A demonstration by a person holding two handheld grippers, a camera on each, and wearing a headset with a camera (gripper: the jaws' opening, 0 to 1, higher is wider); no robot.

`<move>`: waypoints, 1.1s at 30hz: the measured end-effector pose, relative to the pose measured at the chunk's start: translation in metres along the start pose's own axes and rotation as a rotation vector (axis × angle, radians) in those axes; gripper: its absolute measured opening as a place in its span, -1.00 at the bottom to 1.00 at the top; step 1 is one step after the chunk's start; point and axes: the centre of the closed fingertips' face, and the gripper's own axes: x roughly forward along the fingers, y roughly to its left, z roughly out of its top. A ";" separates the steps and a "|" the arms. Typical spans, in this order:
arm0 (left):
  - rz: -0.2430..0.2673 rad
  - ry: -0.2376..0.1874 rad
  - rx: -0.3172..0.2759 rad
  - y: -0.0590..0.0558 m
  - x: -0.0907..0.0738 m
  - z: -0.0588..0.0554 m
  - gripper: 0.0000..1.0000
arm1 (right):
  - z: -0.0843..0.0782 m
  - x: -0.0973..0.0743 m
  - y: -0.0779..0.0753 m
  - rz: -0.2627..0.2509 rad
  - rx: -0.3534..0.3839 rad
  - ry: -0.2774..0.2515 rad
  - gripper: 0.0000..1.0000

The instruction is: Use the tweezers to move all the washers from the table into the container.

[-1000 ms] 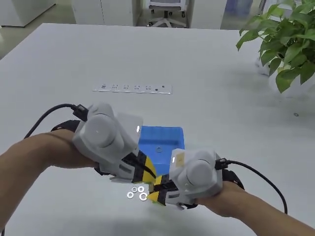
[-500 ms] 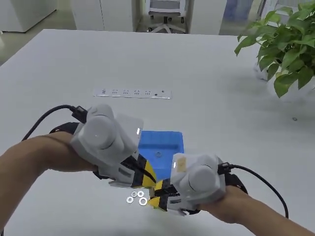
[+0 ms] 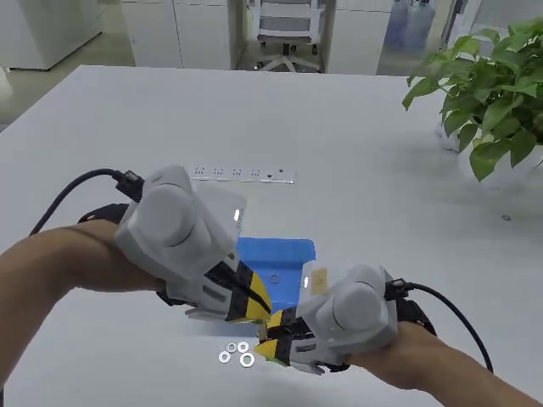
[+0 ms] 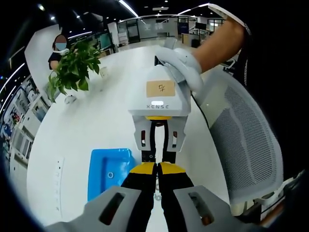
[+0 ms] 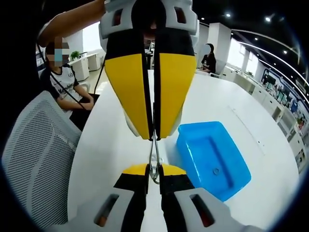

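Low over the white table [image 3: 365,170], near its front edge: left gripper [image 3: 259,303] and right gripper [image 3: 268,335] nose to nose, tips almost touching. Right gripper's jaws pressed together on the tweezers [image 5: 154,157], thin metal legs clamped between the yellow tips and sticking forward toward the other gripper. Left gripper's jaws drawn close too, only a dark slit between them, with the far end of the tweezers reaching up to that slit; pinched there or merely touching, cannot tell. Just below the meeting tips in the head view, a small cluster of washers [image 3: 237,352] flat on the table, clear of both grippers. Just behind the grippers, a blue container [image 3: 288,250], upright and open, with one washer [image 3: 273,278] already on its floor. Farther back, a white power strip [image 3: 242,174] flat on the table; off to the right, a leafy plant [image 3: 492,85]. Beside the table in the right gripper view, a grey mesh chair [image 5: 34,150].
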 end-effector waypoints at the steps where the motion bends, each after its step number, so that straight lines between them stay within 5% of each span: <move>1: 0.002 -0.001 0.001 0.000 -0.001 0.001 -0.90 | 0.002 -0.002 -0.001 -0.003 -0.003 -0.003 -0.81; 7: 0.001 -0.001 -0.010 0.004 -0.006 0.008 -0.90 | 0.007 -0.007 -0.005 -0.006 -0.018 -0.007 -0.81; 22: 0.033 0.002 0.035 0.034 -0.014 0.022 -0.90 | 0.019 -0.019 -0.039 -0.037 -0.030 -0.017 -0.81; 33: 0.054 0.006 0.053 0.057 -0.013 0.020 -0.90 | 0.019 -0.016 -0.065 -0.052 -0.033 -0.032 -0.81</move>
